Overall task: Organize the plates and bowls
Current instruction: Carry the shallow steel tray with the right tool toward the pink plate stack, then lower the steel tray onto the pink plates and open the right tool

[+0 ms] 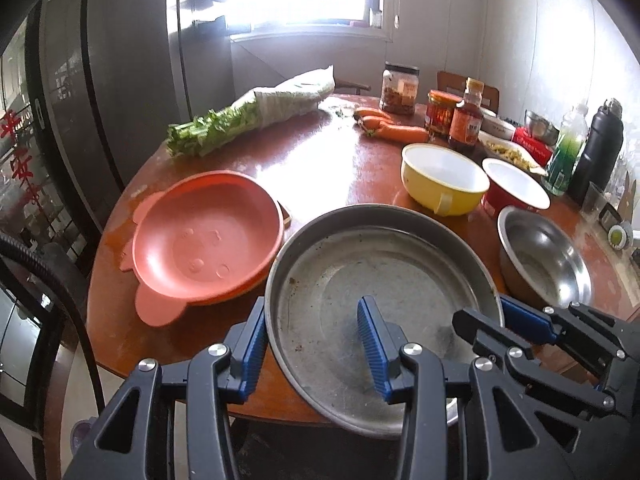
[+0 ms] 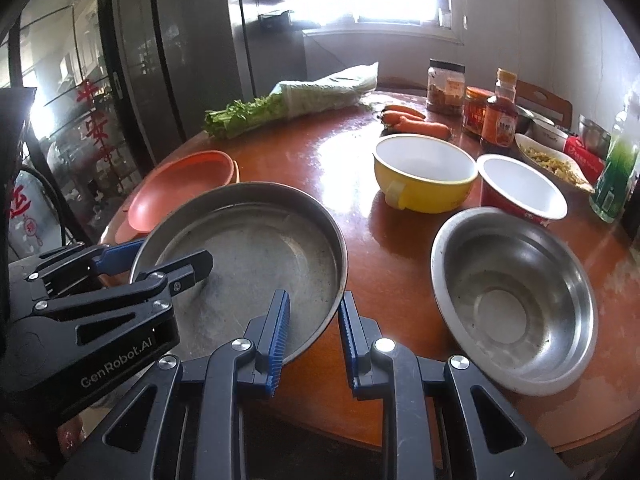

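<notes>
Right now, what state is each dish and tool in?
Metal pan: empty, overhanging table edge, rim between both tools' fingers.
Left tool: open, straddling rim.
Right tool: open, straddling rim.
Steel bowl: empty, upright.
Yellow bowl: empty.
Red bowl: empty.
Pink plate: empty.

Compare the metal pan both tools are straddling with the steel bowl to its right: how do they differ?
The metal pan is wide, shallow and flat-bottomed; the steel bowl is smaller and deeper with sloping sides. The pan looks dull and stained, the bowl shinier. The pan's rim sits between the fingers of the left tool and right tool; the bowl is untouched. Both are round, empty metal.
</notes>
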A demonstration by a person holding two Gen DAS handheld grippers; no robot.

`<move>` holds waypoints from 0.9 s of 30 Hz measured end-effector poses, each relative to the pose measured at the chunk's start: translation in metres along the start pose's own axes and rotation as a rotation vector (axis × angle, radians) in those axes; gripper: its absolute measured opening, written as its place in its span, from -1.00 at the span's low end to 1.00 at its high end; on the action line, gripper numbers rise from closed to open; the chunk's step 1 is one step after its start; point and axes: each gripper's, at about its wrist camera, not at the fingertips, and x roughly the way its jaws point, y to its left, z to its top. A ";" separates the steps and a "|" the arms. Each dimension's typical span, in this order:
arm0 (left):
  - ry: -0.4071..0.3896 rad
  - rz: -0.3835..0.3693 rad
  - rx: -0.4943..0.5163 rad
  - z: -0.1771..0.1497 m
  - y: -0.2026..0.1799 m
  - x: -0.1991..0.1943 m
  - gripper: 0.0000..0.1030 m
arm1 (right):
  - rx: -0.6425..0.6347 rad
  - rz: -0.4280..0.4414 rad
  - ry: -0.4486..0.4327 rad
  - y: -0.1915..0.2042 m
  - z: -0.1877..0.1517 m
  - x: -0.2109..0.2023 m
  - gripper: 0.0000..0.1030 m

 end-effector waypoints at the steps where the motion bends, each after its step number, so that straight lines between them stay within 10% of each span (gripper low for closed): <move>1: -0.008 0.007 0.001 0.001 0.001 -0.002 -0.15 | -0.001 0.000 -0.003 0.001 0.001 -0.001 -0.51; 27: -0.091 0.071 -0.084 0.034 0.059 -0.015 -0.14 | -0.098 0.051 -0.080 0.045 0.058 0.011 -0.51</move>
